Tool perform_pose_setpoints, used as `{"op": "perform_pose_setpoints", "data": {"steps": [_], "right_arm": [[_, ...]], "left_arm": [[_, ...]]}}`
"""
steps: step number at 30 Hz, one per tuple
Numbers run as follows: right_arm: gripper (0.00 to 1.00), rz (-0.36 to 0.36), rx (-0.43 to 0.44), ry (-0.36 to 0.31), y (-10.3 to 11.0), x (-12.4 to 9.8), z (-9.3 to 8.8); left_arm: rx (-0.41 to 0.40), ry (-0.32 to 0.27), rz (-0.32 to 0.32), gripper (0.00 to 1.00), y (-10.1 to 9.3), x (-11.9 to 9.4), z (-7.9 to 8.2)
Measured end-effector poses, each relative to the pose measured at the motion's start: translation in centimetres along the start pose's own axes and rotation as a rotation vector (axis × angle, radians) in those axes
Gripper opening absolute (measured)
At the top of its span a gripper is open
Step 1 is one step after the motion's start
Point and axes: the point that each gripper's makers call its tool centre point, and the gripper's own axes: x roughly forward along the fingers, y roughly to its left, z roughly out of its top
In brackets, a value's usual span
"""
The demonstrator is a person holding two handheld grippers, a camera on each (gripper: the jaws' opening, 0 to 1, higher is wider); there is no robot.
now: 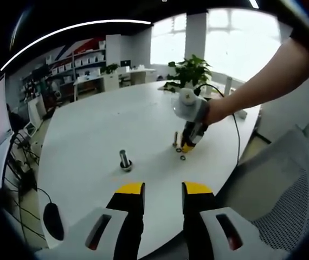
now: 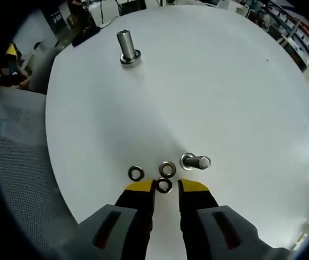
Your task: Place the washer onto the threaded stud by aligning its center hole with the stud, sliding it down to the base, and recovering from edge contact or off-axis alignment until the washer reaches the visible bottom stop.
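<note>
Three small steel washers lie on the white round table [image 2: 225,81]. One washer [image 2: 163,186] sits between the yellow tips of my right gripper [image 2: 166,187], whose jaws flank it with a little room left. The other two washers [image 2: 136,173] [image 2: 167,169] lie just beyond. A short threaded stud [image 2: 196,161] stands right of them. A taller stud [image 2: 126,46] stands farther off, also seen from the left gripper view [image 1: 124,160]. My left gripper [image 1: 163,189] hovers open, holding nothing. From there the right gripper [image 1: 190,142] points down at the washers [image 1: 182,157], held by a hand.
A grey mesh chair [image 1: 284,195] stands at the table's edge, also visible beside the right gripper [image 2: 13,162]. A black mouse [image 1: 53,219] and a cable [image 1: 235,124] lie on the table. A potted plant [image 1: 190,70] stands at the far side.
</note>
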Motion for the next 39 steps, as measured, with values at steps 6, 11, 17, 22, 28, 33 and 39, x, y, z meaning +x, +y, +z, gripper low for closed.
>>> {"op": "perform_pose_setpoints", "data": {"steps": [6,11,17,22,28,33,39], "right_arm": [[0.19,0.002,-0.050,0.003,0.02,0.00,-0.20],[0.18,0.005,-0.071,0.035,-0.01,0.10,-0.15],[0.16,0.005,-0.126,0.091,0.06,0.16,-0.13],[0.16,-0.008,-0.157,0.176,0.03,0.32,-0.04],[0.15,-0.041,-0.221,0.264,0.51,0.28,0.10],[0.15,-0.029,-0.175,0.246,0.18,0.08,0.00],[0.14,-0.031,-0.126,0.128,0.23,0.03,-0.07]], "left_arm": [[-0.002,0.003,0.001,0.25,0.03,0.01,-0.07],[-0.002,0.005,0.006,0.25,0.09,0.01,-0.12],[-0.005,0.009,0.011,0.25,0.22,0.01,-0.22],[-0.005,0.011,0.014,0.25,0.27,0.05,-0.23],[-0.010,0.014,0.020,0.25,0.47,0.04,-0.30],[-0.013,0.015,0.023,0.25,0.58,0.02,-0.35],[-0.013,0.018,0.026,0.25,0.60,0.02,-0.41]]}}
